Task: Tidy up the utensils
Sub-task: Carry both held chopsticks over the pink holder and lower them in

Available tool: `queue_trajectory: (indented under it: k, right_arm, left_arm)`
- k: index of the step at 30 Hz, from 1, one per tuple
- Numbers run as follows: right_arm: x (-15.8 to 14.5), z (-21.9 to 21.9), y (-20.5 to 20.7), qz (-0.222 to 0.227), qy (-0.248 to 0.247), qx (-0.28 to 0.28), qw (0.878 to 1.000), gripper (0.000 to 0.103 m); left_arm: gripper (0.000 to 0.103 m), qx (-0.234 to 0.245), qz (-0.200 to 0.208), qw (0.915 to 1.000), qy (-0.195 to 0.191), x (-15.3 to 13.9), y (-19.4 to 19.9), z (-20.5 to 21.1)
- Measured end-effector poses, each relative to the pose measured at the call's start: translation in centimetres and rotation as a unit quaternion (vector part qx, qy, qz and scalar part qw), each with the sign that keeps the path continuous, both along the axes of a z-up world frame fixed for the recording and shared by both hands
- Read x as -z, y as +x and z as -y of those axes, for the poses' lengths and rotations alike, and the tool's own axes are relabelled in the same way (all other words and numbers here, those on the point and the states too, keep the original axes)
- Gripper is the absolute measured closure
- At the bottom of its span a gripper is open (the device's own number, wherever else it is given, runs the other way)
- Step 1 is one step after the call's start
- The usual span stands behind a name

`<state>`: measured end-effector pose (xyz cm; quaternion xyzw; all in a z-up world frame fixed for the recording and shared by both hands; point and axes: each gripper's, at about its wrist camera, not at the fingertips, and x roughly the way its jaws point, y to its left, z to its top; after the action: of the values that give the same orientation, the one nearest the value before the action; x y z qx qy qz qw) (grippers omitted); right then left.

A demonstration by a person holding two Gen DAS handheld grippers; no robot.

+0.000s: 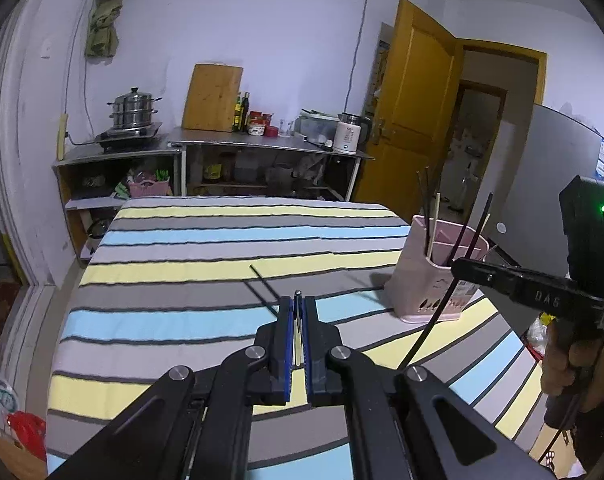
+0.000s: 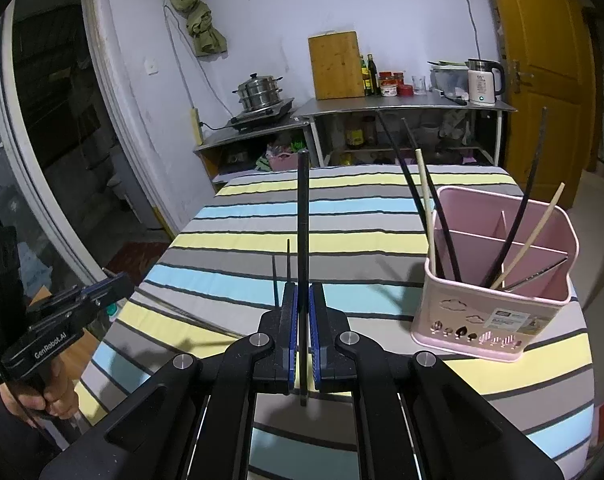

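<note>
My right tongs (image 2: 303, 300) are squeezed tight on a long black chopstick (image 2: 302, 216). It stands almost straight up between the blue pads, and its low end pokes out under them. My left tongs (image 1: 298, 308) are squeezed tight on a thin shiny stick (image 1: 298, 312); I cannot tell what kind of utensil it is. Only its tip pokes out past the pads. My hand (image 2: 56, 394) holds the left tongs by the handle.

Under both tongs is the table with the striped cloth (image 1: 222, 240). One black chopstick (image 1: 262, 282) lies flat on the cloth, just past my left tongs.

On the right side of the table stands the pink holder (image 2: 494, 308). It has walls inside that make little rooms. Black chopsticks (image 2: 406, 184) and pale wooden ones (image 2: 426, 200) lean in it, tips up.

Far back by the wall are a metal shelf (image 1: 270, 142), a steel pot (image 1: 134, 110), a wooden cutting board (image 1: 213, 98), a white kettle (image 1: 348, 134), and a yellow door (image 1: 414, 92).
</note>
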<state>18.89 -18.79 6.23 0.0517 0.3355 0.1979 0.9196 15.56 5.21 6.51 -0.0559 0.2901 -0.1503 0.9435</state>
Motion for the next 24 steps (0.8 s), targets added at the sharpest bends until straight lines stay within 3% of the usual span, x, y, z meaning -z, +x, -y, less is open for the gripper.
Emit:
queue_trajectory:
  k: [12, 24]
  right_arm:
    - [-1.9, 2.6, -1.0, 0.021, 0.013, 0.024, 0.999, 0.098]
    - [-6.2, 8.6, -2.2, 0.067, 0.023, 0.099, 0.993, 0.098]
  left_arm:
    - [0.1, 0.045, -0.025, 0.9986, -0.015, -3.6, 2.0, 4.3]
    - [0.1, 0.124, 0.011, 0.9914, -0.04, -9.3, 2.7, 10.9]
